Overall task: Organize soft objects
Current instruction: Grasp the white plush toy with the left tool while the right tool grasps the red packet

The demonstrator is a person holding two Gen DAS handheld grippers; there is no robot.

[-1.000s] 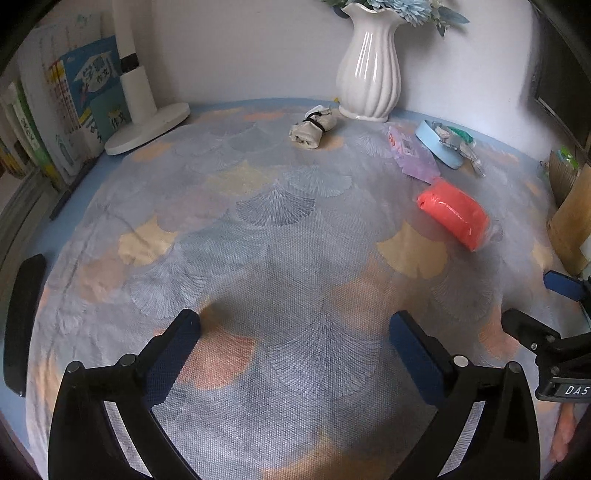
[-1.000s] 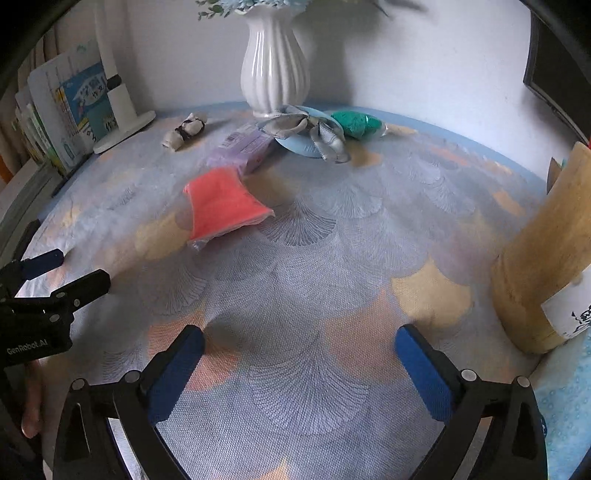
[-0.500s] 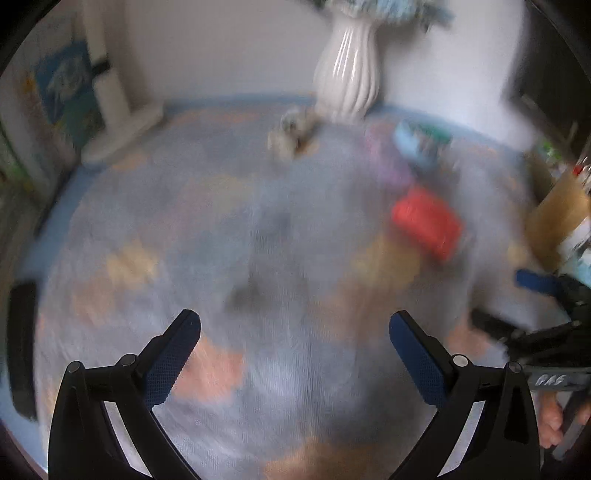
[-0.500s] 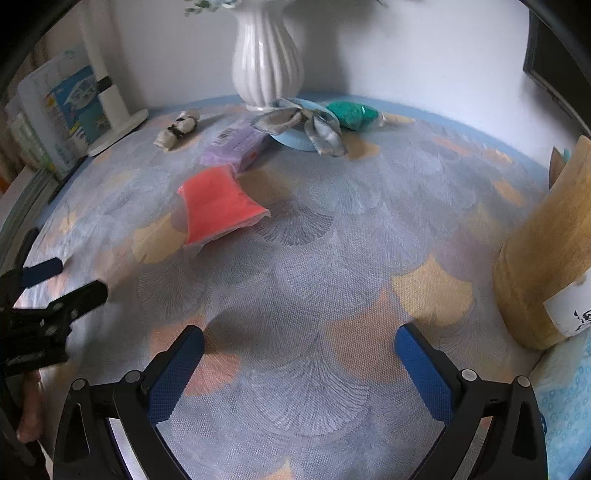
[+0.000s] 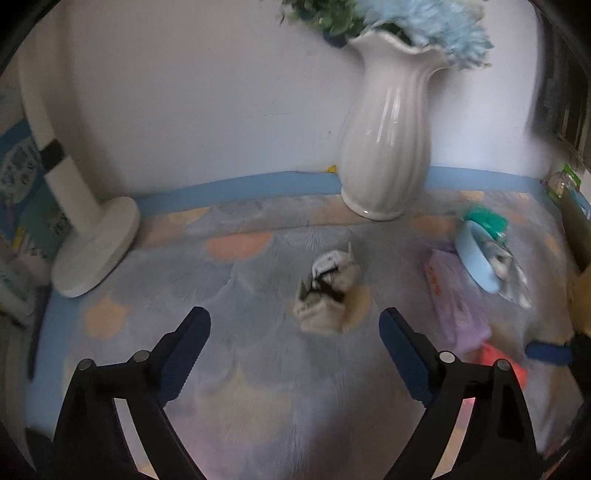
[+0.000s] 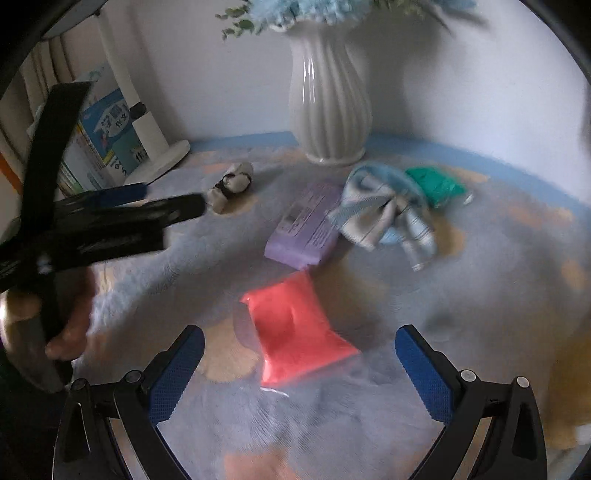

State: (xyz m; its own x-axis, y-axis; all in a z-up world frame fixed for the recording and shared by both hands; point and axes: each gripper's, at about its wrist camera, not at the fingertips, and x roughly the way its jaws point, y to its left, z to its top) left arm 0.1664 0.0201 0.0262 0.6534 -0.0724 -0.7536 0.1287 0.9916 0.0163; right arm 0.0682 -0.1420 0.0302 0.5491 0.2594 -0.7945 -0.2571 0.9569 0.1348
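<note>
- We take the white vase (image 6: 328, 92) as our landmark; it stands upright at the back of the patterned tablecloth (image 6: 498, 258), against the wall, holding pale blue flowers (image 5: 439, 33).
- Our left claw (image 5: 295, 328) hangs tilted down over the cloth, in front of the vase and a little to its left. Its jaws are wide apart, have just been closing slightly, and hold nothing.
- A small cream cloth bundle (image 5: 327, 291), tied round the middle with a dark band, lies just beyond the gap between those jaws, touching neither. In the left wrist view its long axis runs from near us up and slightly right, toward the vase base.
- Our right claw (image 6: 299, 354) is also wide open and holds nothing.
- A soft red packet (image 6: 295, 325) lies flat on the cloth in front of the vase, just ahead of the right claw's gap, not touched by its pads. Its long axis runs diagonally, the far end pointing up and left.
- A lilac packet (image 6: 306, 229) lies between the red packet and the vase, its long axis angled toward the vase.
- A grey-and-blue bow (image 6: 384, 214) rests on a light blue band directly in front of the vase, to the right of the lilac packet; a green packet (image 6: 436, 184) lies further right.
- A white lamp base (image 5: 96, 247) stands well left of the vase, with books (image 6: 107, 136) behind it.
- The pictures are blurred, so fine detail is unclear.
</note>
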